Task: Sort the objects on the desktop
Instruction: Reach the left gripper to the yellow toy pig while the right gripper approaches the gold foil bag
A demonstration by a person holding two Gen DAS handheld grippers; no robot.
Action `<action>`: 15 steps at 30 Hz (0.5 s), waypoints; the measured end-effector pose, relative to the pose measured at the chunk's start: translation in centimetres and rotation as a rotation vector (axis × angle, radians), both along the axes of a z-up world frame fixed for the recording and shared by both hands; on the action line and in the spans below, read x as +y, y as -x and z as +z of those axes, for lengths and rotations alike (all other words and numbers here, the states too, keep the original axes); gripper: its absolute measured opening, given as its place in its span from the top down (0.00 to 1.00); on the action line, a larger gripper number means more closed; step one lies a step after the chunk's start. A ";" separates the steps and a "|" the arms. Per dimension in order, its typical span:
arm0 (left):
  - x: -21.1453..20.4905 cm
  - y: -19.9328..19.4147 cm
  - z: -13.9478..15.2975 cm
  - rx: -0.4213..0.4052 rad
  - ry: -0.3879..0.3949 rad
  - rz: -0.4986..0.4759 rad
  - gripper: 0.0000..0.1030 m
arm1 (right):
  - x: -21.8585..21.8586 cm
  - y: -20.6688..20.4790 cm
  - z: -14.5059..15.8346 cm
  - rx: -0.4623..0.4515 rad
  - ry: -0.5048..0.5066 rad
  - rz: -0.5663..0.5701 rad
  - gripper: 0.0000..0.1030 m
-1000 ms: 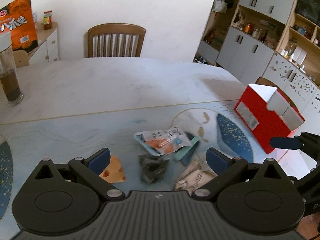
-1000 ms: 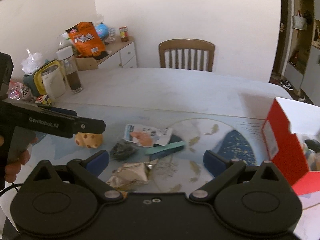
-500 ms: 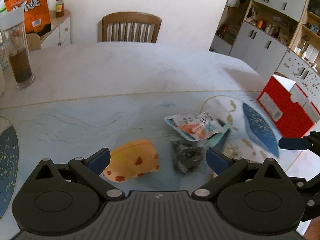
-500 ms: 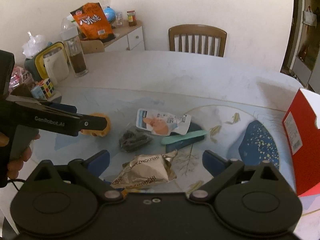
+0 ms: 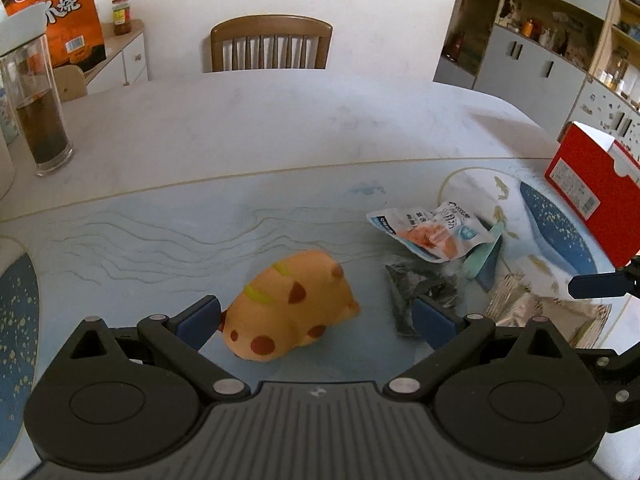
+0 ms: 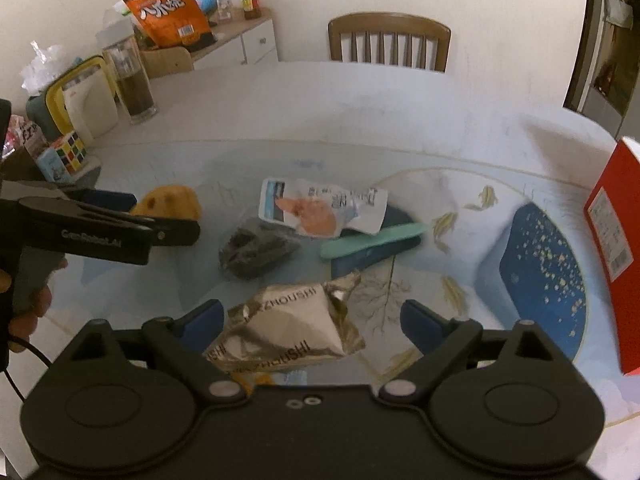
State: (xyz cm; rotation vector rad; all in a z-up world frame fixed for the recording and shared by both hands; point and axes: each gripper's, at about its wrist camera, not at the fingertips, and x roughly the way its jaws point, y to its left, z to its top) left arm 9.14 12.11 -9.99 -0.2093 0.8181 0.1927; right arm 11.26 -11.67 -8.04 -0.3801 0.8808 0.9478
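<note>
Low in the left wrist view, the rounded orange spotted squishy animal toy [image 5: 290,306], likely light and yielding, sits between the left gripper's [image 5: 316,316] spread jaws, best pinched across its flanks, while the right gripper's [image 6: 310,318] jaws, just narrowing yet apart, flank the crinkly silver foil packet [image 6: 284,330].

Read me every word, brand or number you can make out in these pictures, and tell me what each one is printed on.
"GenRobot.AI": side of the left gripper.
"ZHOUSHI": silver foil packet, printed twice, first letters creased away.
Large white Chinese characters, partly hidden: orange snack bag.
Too small or blurred: white snack pouch, label on the red box, label on the small jar.
</note>
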 end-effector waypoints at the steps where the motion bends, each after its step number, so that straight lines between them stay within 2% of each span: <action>1: -0.1 0.0 0.0 -0.003 -0.004 -0.002 0.01 | 0.1 0.0 -0.2 0.005 0.005 0.002 0.07; 10: 1.1 -0.8 -1.2 0.013 -0.025 -0.003 0.02 | 1.2 0.2 -1.1 0.029 0.018 0.012 0.11; 13: 1.4 -1.2 -1.4 0.013 -0.033 -0.006 0.06 | 1.4 0.2 -1.2 0.036 0.019 0.016 0.14; 15: 1.4 -1.5 -1.6 0.015 -0.033 -0.019 0.18 | 1.4 0.1 -1.3 0.044 0.020 0.016 0.16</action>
